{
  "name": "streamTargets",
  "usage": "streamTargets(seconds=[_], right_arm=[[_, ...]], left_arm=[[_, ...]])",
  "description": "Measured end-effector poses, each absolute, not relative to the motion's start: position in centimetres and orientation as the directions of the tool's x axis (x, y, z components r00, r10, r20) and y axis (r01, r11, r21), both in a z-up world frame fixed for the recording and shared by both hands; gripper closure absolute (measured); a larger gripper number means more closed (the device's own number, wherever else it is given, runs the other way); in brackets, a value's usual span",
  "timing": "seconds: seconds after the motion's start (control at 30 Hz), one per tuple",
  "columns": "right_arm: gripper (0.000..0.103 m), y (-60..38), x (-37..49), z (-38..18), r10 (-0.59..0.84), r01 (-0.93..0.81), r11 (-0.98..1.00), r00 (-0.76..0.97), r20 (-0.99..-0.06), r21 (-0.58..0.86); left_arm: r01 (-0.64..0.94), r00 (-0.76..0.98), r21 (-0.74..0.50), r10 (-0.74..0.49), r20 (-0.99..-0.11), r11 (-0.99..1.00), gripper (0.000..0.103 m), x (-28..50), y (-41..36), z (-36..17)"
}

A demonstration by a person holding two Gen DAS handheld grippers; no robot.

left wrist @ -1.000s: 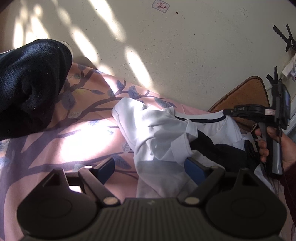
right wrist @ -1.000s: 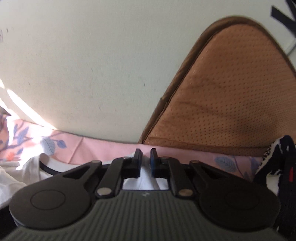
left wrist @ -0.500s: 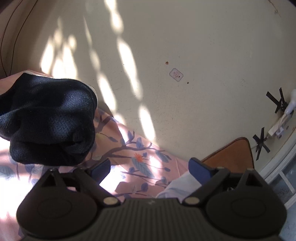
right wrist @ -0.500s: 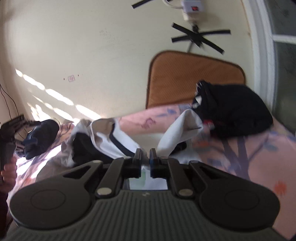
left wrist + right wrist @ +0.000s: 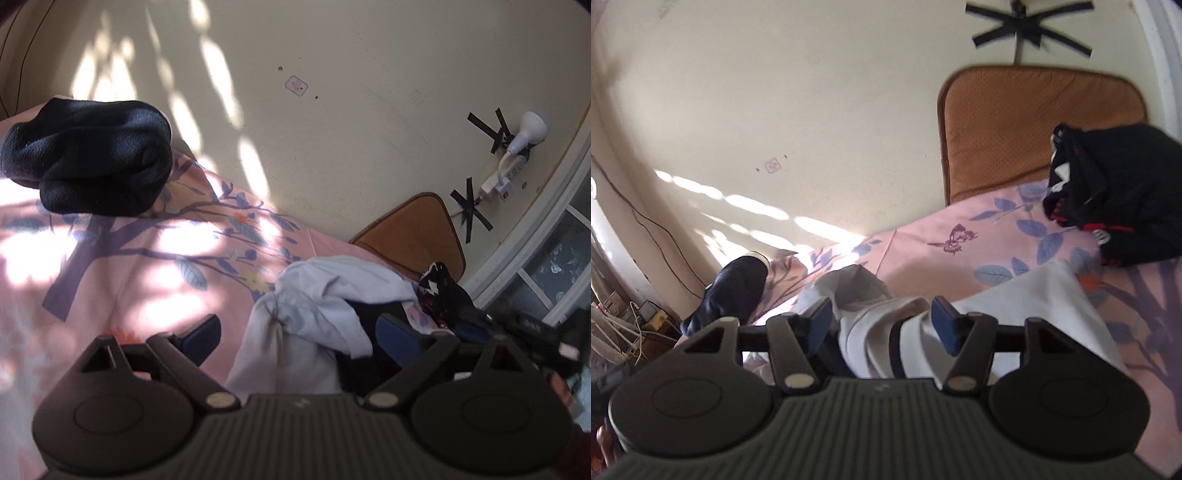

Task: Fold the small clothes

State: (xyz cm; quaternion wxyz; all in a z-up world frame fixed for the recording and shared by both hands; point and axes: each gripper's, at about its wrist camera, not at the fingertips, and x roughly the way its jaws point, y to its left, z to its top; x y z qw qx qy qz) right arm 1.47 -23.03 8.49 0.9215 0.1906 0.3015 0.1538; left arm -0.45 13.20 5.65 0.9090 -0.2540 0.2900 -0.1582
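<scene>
Bed: pink sheet (image 5: 122,266) printed with a purple tree, blue leaves and a butterfly; patches of sunlight fall across it.
Wall: cream wall (image 5: 351,122) along the bed's far edge, with a small sticker (image 5: 296,85), black tape crosses (image 5: 471,212) and a white plug strip (image 5: 504,177).
Cushion: brown cushion (image 5: 1030,125) stands against the wall at the bed's far right corner.
Window: white frame (image 5: 543,236) to the right of the cushion.
Shirt: white shirt (image 5: 317,306) with dark trim lies crumpled in a heap near the bed's middle, unfolded, a dark layer showing inside it.
Dark clothes: one bundle (image 5: 88,158) at the far left edge, a patterned black one (image 5: 1108,192) in front of the cushion.
Left gripper (image 5: 299,338): jaws spread wide, over the shirt, holding nothing.
Right gripper (image 5: 882,321): jaws apart, straddling a shirt fold, not clamped on it.
</scene>
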Motion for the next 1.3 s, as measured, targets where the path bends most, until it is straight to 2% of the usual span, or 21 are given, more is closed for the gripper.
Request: streamTargets(seconds=[0.13, 0.2, 0.23, 0.27, 0.3, 0.33, 0.4, 0.47, 0.57, 0.6, 0.7, 0.77, 0.87, 0.93, 1.03, 1.07, 1.1, 1.13, 1.2, 1.27, 1.3], right_arm=[[0.039, -22.5, 10.0, 5.1, 0.415, -0.061, 0.870, 0.628, -0.658, 0.490], [0.039, -22.0, 12.1, 3.5, 0.463, -0.045, 0.850, 0.536, -0.705, 0.524], [0.044, -21.5, 12.1, 3.3, 0.496, -0.055, 0.835, 0.510, -0.703, 0.548], [0.079, -21.0, 12.0, 3.4, 0.524, -0.083, 0.821, 0.503, -0.687, 0.565], [0.091, -20.2, 11.5, 4.0, 0.575, -0.123, 0.789, 0.493, -0.653, 0.601], [0.092, -19.5, 10.7, 4.7, 0.623, -0.164, 0.753, 0.490, -0.610, 0.637], [0.092, -16.8, 7.9, 7.3, 0.681, -0.319, 0.720, 0.494, -0.540, 0.616], [0.092, -13.8, 4.4, 9.4, 0.741, -0.480, 0.671, 0.447, -0.500, 0.565], [0.085, -9.6, -1.9, 9.5, 0.735, -0.662, 0.648, 0.415, -0.536, 0.376], [0.075, -8.6, -3.7, 8.5, 0.717, -0.695, 0.645, 0.406, -0.567, 0.318], [0.057, -6.8, -7.7, 4.5, 0.678, -0.790, 0.579, 0.329, -0.657, 0.202], [0.057, -7.2, -9.2, 3.2, 0.631, -0.796, 0.590, 0.353, -0.691, 0.132], [0.057, -11.2, -8.8, 5.0, 0.671, -0.743, 0.639, 0.410, -0.618, 0.201], [0.056, -14.9, -8.3, 7.2, 0.656, -0.666, 0.714, 0.529, -0.539, 0.216], [0.046, -20.8, -6.9, 9.3, 0.534, -0.483, 0.844, 0.725, -0.434, 0.231], [0.040, -22.3, -6.3, 9.5, 0.476, -0.415, 0.879, 0.774, -0.417, 0.235], [0.040, -23.8, -5.5, 9.5, 0.408, -0.338, 0.911, 0.817, -0.407, 0.235], [0.040, -25.3, -4.6, 9.1, 0.337, -0.264, 0.938, 0.847, -0.411, 0.225], [0.040, -26.9, -2.4, 8.5, 0.245, -0.175, 0.965, 0.865, -0.437, 0.194], [0.040, -28.2, 0.0, 7.7, 0.185, -0.117, 0.978, 0.864, -0.468, 0.171], [0.040, -28.5, 1.2, 7.2, 0.185, -0.107, 0.977, 0.858, -0.480, 0.187]], left_arm=[[0.144, 0.767, -0.572, -0.457, -0.451, 0.807, 0.009, -3.1, 14.0, 5.3], [0.139, 0.773, -0.561, -0.444, -0.454, 0.816, 0.009, -4.2, 14.4, 5.5], [0.136, 0.777, -0.550, -0.433, -0.457, 0.824, 0.009, -4.6, 14.5, 5.6], [0.133, 0.780, -0.538, -0.423, -0.461, 0.832, 0.009, -4.9, 14.6, 5.9], [0.129, 0.784, -0.528, -0.412, -0.464, 0.839, 0.009, -5.0, 14.8, 6.1], [0.125, 0.789, -0.520, -0.402, -0.464, 0.845, 0.009, -5.0, 15.0, 6.4], [0.115, 0.802, -0.515, -0.385, -0.456, 0.849, 0.009, -5.0, 15.7, 7.3], [0.116, 0.815, -0.520, -0.381, -0.438, 0.846, 0.000, -5.0, 16.3, 8.2], [0.137, 0.813, -0.522, -0.397, -0.426, 0.842, 0.000, -4.7, 16.1, 8.9], [0.143, 0.805, -0.521, -0.405, -0.434, 0.842, 0.000, -4.4, 15.7, 8.8], [0.151, 0.761, -0.509, -0.429, -0.488, 0.847, 0.000, -3.1, 13.9, 7.8], [0.168, 0.733, -0.497, -0.445, -0.515, 0.852, 0.000, -2.4, 12.5, 7.1], [0.190, 0.714, -0.488, -0.461, -0.526, 0.852, 0.000, -1.8, 11.2, 6.6], [0.178, 0.713, -0.478, -0.448, -0.539, 0.860, 0.000, -1.3, 10.8, 6.4], [0.151, 0.715, -0.461, -0.418, -0.560, 0.875, 0.000, -0.2, 10.8, 6.0], [0.145, 0.714, -0.457, -0.413, -0.566, 0.877, 0.000, 0.3, 10.7, 5.9], [0.143, 0.711, -0.453, -0.410, -0.572, 0.880, 0.001, 0.9, 10.5, 5.8], [0.150, 0.706, -0.448, -0.412, -0.576, 0.882, 0.005, 1.4, 10.2, 5.7], [0.180, 0.689, -0.437, -0.430, -0.583, 0.881, 0.020, 2.3, 9.3, 5.5], [0.198, 0.683, -0.409, -0.425, -0.595, 0.891, 0.054, 3.1, 8.0, 5.2], [0.194, 0.689, -0.387, -0.406, -0.601, 0.901, 0.062, 3.5, 7.4, 5.0]])
